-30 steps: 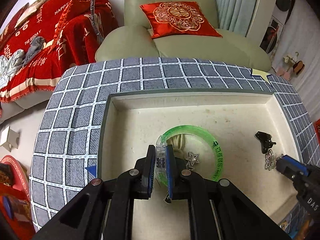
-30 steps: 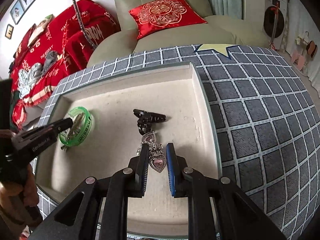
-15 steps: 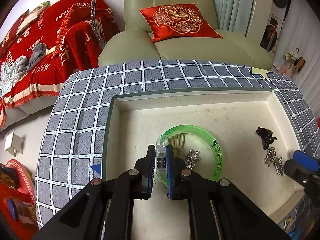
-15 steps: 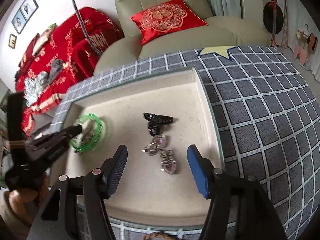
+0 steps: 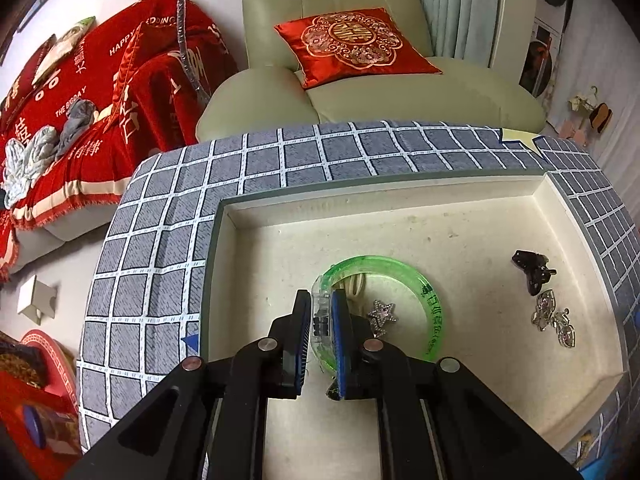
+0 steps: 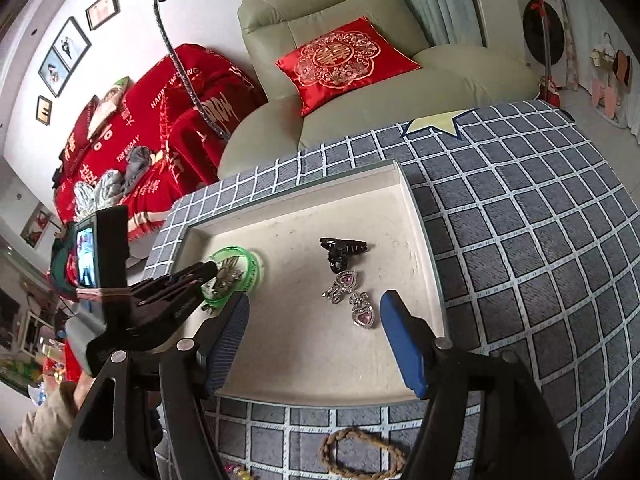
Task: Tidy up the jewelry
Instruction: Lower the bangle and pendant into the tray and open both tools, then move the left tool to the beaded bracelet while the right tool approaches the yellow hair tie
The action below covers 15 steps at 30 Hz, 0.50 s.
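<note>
A cream tray (image 5: 460, 236) (image 6: 424, 248) lies on a grey checked cloth. My left gripper (image 5: 321, 344) is shut on the near rim of a green bangle (image 5: 424, 280) that rests in the tray; it also shows in the right wrist view (image 6: 256, 264). A silver star charm (image 5: 382, 314) lies inside the bangle. A black hair clip (image 5: 530, 264) (image 6: 342, 250) and silver heart pendants (image 5: 554, 318) (image 6: 354, 298) lie at the tray's right. My right gripper (image 6: 314, 340) is open and empty, above the tray's near edge.
A braided brown bracelet (image 6: 360, 454) lies on the cloth in front of the tray. A green armchair with a red cushion (image 5: 352, 44) stands behind the table. A red-covered sofa (image 5: 80, 120) is at the left.
My right gripper has let go of the heart pendants, opened wide and drawn back and up from the tray. My left gripper stays shut on the bangle.
</note>
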Available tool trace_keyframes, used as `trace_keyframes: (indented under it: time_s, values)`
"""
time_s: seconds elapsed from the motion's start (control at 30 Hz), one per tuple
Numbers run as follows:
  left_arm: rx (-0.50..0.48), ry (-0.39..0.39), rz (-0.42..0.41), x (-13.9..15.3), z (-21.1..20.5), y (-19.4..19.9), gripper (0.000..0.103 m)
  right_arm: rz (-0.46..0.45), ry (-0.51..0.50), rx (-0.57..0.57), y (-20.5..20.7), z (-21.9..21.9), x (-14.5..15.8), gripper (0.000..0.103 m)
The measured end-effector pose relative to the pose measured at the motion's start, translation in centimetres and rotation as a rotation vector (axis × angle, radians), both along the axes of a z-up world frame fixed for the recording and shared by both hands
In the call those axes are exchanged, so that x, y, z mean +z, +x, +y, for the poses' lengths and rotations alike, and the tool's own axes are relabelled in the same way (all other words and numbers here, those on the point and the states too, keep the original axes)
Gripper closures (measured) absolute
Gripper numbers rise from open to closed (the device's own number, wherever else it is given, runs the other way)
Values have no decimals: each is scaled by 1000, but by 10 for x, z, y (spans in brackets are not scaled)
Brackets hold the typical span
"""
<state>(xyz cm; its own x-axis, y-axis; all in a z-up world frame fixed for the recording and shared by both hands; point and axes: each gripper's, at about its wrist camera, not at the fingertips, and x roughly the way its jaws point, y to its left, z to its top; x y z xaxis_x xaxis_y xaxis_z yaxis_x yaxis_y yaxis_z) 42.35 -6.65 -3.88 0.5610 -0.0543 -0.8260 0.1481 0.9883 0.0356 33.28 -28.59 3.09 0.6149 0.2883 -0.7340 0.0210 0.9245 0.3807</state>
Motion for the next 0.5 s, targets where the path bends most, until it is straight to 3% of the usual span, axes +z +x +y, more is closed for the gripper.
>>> trace_keyframes:
  time_s: [0.07, 0.1, 0.13, 0.17, 0.23, 0.5]
  values:
    - [6, -4, -2, 2, 2, 0, 76, -2, 4, -3, -3, -1, 1, 29]
    - [11, -8, -1, 3, 3, 0, 68, -3, 5, -4, -4, -1, 1, 29]
    - [18, -14, -4, 5, 5, -1, 22, -3, 9, -6, -5, -2, 1, 28]
    - [27, -17, -15, 7, 6, -3, 0, -3, 13, -7, -6, -3, 1, 28]
    - [43, -23, -89, 19, 11, -11, 0, -5, 18, -12, -8, -4, 2, 27]
    - [1, -32, -133, 42, 14, -41, 0, -80, -1, -44, -29, -8, 14, 15]
